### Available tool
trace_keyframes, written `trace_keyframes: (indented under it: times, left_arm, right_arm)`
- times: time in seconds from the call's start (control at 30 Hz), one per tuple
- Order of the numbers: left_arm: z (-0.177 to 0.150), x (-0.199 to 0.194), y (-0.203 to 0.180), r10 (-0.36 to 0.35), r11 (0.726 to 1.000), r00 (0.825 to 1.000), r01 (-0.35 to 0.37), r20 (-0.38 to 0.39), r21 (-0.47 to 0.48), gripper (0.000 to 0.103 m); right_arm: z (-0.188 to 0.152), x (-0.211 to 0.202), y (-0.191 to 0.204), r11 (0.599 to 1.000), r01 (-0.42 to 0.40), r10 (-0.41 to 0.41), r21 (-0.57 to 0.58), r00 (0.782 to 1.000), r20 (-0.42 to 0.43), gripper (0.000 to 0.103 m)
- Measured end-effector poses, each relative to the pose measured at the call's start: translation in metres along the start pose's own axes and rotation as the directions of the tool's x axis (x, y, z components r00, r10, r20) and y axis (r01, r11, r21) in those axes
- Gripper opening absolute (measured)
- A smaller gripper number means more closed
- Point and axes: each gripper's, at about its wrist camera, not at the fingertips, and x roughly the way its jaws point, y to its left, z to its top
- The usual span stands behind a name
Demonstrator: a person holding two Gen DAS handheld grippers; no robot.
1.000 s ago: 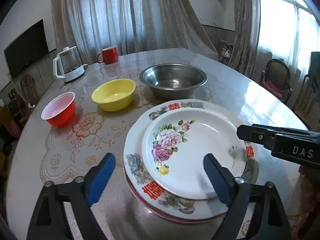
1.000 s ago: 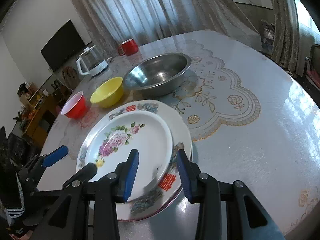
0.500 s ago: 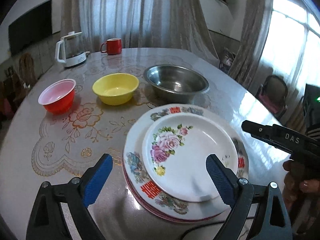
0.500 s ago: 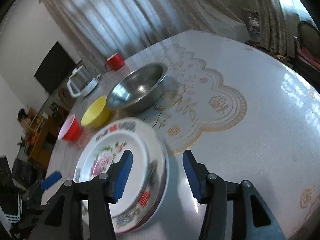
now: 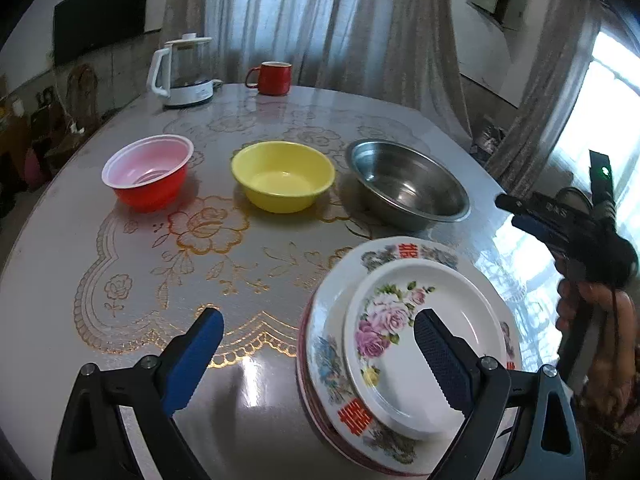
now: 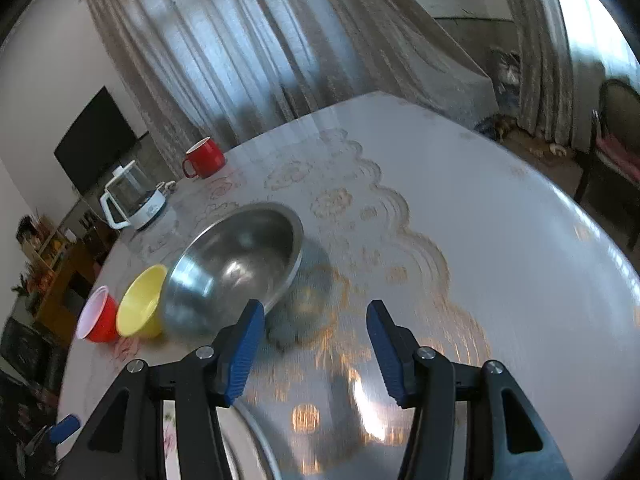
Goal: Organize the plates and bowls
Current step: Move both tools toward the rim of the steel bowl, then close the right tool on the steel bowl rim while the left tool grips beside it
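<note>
The steel bowl, likely light, stiff and slick, wanted a rim hold; both the right gripper, jaws just widened, and left gripper stood open and empty.

Left wrist view: above the tabletop, facing the steel bowl from near. Right wrist view: same steel bowl, seen from its right, closer.

Beyond the left gripper, in a row from left to right: red bowl with pale pink inside, yellow bowl, steel bowl, all upright and empty. Under its right finger, stacked: small rose-painted plate on large patterned plate with red characters; just beyond the right gripper, the steel bowl.
</note>
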Motion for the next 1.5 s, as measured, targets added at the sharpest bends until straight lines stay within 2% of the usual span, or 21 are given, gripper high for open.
trace_keyframes:
  times: [0.13, 0.33, 0.37, 0.4, 0.47, 0.57, 0.67, 0.93, 1.23, 1.5]
  left_arm:
    - [0.007, 0.001, 0.003, 0.006, 1.0, 1.0, -0.006, 0.001, -0.008, 0.097]
    - [0.018, 0.004, 0.003, 0.026, 0.999, 1.0, -0.027, 0.009, 0.022, 0.097]
    - [0.02, 0.005, 0.002, 0.029, 0.999, 1.0, -0.029, 0.008, 0.025, 0.097]
    - [0.022, 0.007, 0.002, 0.03, 0.999, 1.0, -0.03, 0.007, 0.027, 0.097]
    - [0.027, 0.009, 0.001, 0.026, 0.999, 1.0, -0.026, 0.007, 0.026, 0.097]
    - [0.034, 0.014, -0.004, 0.019, 0.999, 1.0, -0.02, 0.005, 0.036, 0.097]
    - [0.04, 0.018, -0.012, 0.021, 0.998, 1.0, -0.022, 0.007, 0.056, 0.097]
    - [0.06, 0.036, -0.032, 0.011, 0.995, 1.0, -0.011, -0.003, 0.103, 0.097]
    - [0.094, 0.06, -0.045, 0.042, 0.989, 0.999, -0.044, 0.015, 0.141, 0.097]
    - [0.119, 0.101, -0.066, 0.068, 0.98, 0.998, -0.064, -0.018, 0.189, 0.097]
  right_arm:
    - [0.018, 0.03, 0.008, 0.999, -0.034, 0.034, 0.003, 0.999, -0.036, 0.054]
    - [0.023, 0.073, 0.014, 0.998, -0.057, 0.06, 0.031, 0.992, -0.109, 0.053]
    - [0.022, 0.076, 0.014, 0.997, -0.061, 0.065, 0.036, 0.991, -0.114, 0.048]
    - [0.021, 0.083, 0.013, 0.996, -0.071, 0.077, 0.047, 0.987, -0.139, 0.038]
    - [0.021, 0.086, 0.009, 0.994, -0.086, 0.095, 0.065, 0.984, -0.149, 0.035]
    - [0.018, 0.084, 0.007, 0.999, -0.044, 0.046, 0.016, 0.99, -0.132, 0.031]
    - [0.013, 0.081, 0.002, 0.996, -0.086, 0.088, 0.019, 0.988, -0.126, 0.03]
    - [0.003, 0.077, -0.001, 0.997, -0.082, 0.082, 0.0, 0.994, -0.074, 0.028]
    - [-0.006, 0.076, -0.011, 0.994, -0.101, 0.102, 0.034, 0.994, -0.046, 0.028]
    - [-0.006, 0.068, 0.006, 0.995, -0.092, 0.092, -0.048, 0.996, -0.013, 0.027]
